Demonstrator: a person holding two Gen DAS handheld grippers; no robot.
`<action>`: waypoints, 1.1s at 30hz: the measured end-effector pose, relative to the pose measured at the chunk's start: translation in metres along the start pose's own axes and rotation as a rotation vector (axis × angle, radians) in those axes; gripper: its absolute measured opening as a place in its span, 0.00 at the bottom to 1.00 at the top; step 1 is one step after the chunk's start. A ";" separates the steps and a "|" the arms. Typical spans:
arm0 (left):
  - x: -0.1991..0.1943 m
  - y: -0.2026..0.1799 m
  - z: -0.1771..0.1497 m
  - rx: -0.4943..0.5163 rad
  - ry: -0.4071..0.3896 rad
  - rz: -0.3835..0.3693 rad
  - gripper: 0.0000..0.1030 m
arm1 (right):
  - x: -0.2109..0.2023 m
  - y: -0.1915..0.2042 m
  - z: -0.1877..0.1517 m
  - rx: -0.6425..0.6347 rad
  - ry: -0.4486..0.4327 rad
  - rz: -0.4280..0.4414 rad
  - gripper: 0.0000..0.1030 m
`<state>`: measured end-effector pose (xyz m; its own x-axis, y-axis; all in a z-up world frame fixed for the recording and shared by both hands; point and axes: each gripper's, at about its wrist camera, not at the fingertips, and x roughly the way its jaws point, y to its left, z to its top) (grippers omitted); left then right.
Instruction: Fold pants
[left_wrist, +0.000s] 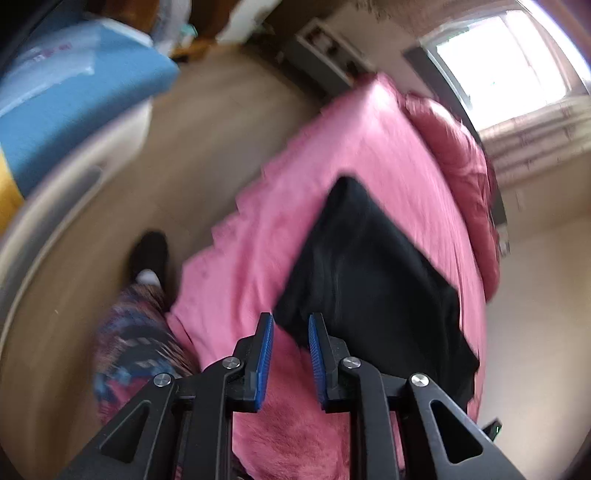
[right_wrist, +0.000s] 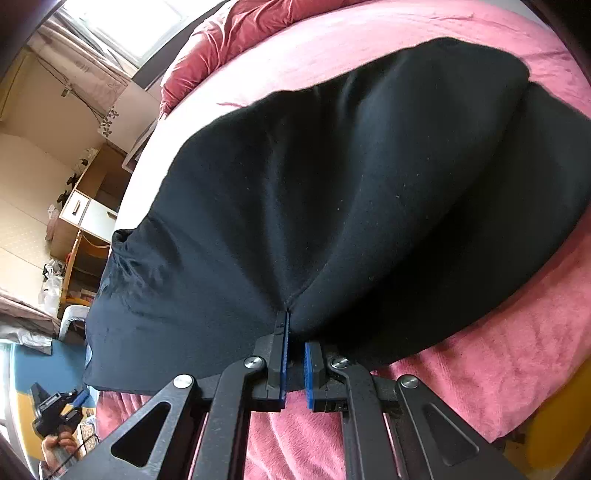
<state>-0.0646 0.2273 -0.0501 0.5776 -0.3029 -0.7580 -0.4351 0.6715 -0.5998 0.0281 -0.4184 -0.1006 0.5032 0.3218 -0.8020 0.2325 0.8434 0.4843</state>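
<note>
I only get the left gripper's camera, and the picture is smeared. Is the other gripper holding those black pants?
Observer: Yes. The right gripper is shut on the near edge of the black pants.
Operator: Are the pants flat?
Observer: Mostly; creases fan out from the pinched spot over the pink blanket.
Operator: Where is my gripper from there?
Observer: The left gripper shows small at the lower left, off the pants, held in a hand.
</note>
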 end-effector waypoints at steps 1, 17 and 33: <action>-0.010 -0.007 0.005 0.023 -0.046 0.007 0.19 | 0.001 0.000 0.000 -0.002 0.000 -0.002 0.07; 0.055 -0.082 -0.020 0.340 0.116 0.227 0.18 | -0.015 -0.019 0.003 0.052 0.002 0.085 0.22; 0.100 -0.203 -0.080 0.633 0.242 -0.007 0.23 | -0.083 -0.182 0.116 0.490 -0.342 -0.062 0.26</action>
<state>0.0263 0.0072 -0.0247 0.3763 -0.4022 -0.8346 0.0992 0.9132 -0.3953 0.0403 -0.6483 -0.0814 0.6967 0.0534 -0.7154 0.5858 0.5332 0.6103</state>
